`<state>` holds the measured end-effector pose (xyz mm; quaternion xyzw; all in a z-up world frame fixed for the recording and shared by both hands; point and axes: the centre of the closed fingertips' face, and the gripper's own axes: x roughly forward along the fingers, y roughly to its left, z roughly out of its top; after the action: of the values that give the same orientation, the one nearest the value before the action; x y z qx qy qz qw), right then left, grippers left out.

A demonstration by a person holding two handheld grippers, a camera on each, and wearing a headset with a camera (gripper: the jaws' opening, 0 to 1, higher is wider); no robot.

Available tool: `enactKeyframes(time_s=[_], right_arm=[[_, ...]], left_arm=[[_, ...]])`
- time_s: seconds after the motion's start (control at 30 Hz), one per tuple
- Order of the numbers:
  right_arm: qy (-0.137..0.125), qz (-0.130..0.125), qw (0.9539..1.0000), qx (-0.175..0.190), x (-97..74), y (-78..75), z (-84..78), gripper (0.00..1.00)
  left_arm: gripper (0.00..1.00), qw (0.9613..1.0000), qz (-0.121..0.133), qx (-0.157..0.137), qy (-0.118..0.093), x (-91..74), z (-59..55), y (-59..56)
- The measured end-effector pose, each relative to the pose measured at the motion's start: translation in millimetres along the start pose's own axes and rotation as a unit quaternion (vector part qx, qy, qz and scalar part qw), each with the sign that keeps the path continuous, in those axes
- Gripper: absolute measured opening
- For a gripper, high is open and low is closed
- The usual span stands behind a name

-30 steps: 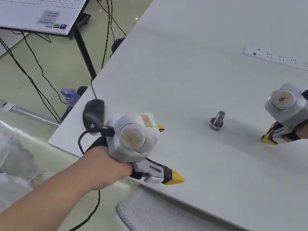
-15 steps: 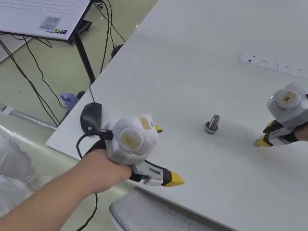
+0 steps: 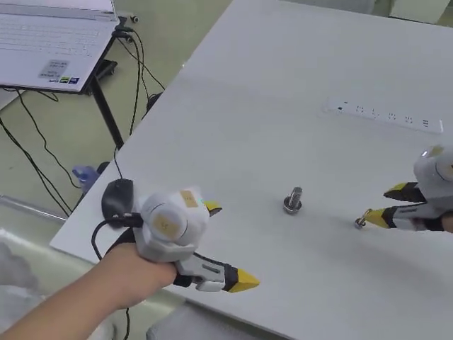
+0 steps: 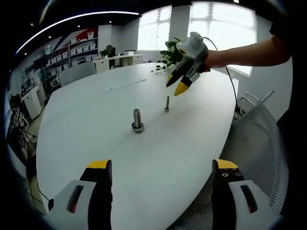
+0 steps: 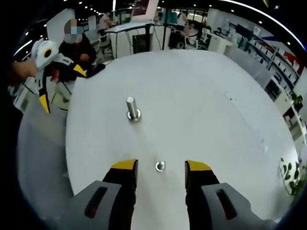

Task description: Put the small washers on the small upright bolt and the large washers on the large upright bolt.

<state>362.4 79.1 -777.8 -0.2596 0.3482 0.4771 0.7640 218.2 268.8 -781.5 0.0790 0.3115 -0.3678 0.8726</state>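
As the person stood over the white table, the left gripper lay low near the table's near edge, gripped in a hand, with its yellow-tipped jaws spread wide and nothing between them. In its own view those jaws rose from the bottom with bare tabletop between them, well short of both bolts. The right gripper sat over at the far right, its jaws also apart, though less widely, and clamped on nothing. The small upright bolt stood between the two tips in the right gripper view, clear of both; from the head view it looked to be just at the end of the nearer tip, and whether that tip touched it I could not tell. In the left gripper view the right gripper hung just above and behind that little bolt. The large upright bolt stood head-down near the middle of the table, between the two grippers and well apart from each; it had a wider ring at its foot, but whether that was its own head or a washer I could not make out. Further back a white power strip lay flat on the table. A dark mouse rested at the left corner beside the hand, its cable trailing off the edge, and an open laptop stood on a stand beyond, with cables hanging to the floor.
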Motion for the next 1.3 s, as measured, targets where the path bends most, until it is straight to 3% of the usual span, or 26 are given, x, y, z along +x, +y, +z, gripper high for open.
enactKeyframes(time_s=[0.03, 0.2, 0.37, 0.5, 0.67, 0.97, 1.1, 1.17, 1.3], right_arm=[[-0.015, -0.011, 0.9998, 0.007, -6.4, 0.9, 1.4, 0.4], [-0.062, -0.017, 0.9977, 0.023, -26.6, 18.1, 1.7, 0.43], [-0.12, -0.011, 0.9894, 0.081, -43.1, 34.1, 0.3, 0.47], [-0.136, -0.012, 0.9854, 0.101, -52.8, 43.3, -10.9, 0.51], [-0.174, -0.015, 0.9759, 0.131, -69.4, 49.1, -17.0, 0.61], [-0.206, -0.033, 0.9645, 0.162, -86.0, 64.8, -31.2, 0.72], [-0.202, -0.039, 0.9642, 0.167, -86.8, 73.6, -45.3, 0.77], [-0.206, -0.036, 0.9612, 0.179, -88.7, 77.8, -52.5, 0.79], [-0.2, -0.042, 0.9627, 0.177, -89.2, 85.4, -63.5, 0.83]], left_arm=[[0.86, 1.0, -0.002, -0.004, -0.003, -0.1, 1.6, -1.0], [0.87, 1.0, -0.004, -0.004, -0.005, -0.7, 4.4, -6.2], [0.87, 0.9997, -0.003, -0.015, -0.019, -3.2, 10.5, -7.5], [0.87, 0.9996, 0.002, -0.017, -0.024, -6.0, 13.0, -6.7], [0.87, 0.9984, 0.008, -0.037, -0.041, -11.7, 17.6, -4.7], [0.88, 0.9965, 0.02, -0.056, -0.058, -22.1, 15.0, -9.6], [0.89, 0.9964, 0.027, -0.06, -0.054, -24.0, 5.8, -14.4], [0.89, 0.9955, 0.03, -0.066, -0.061, -25.4, 5.1, -15.5], [0.9, 0.9947, 0.036, -0.074, -0.062, -25.9, 0.7, -16.9]])
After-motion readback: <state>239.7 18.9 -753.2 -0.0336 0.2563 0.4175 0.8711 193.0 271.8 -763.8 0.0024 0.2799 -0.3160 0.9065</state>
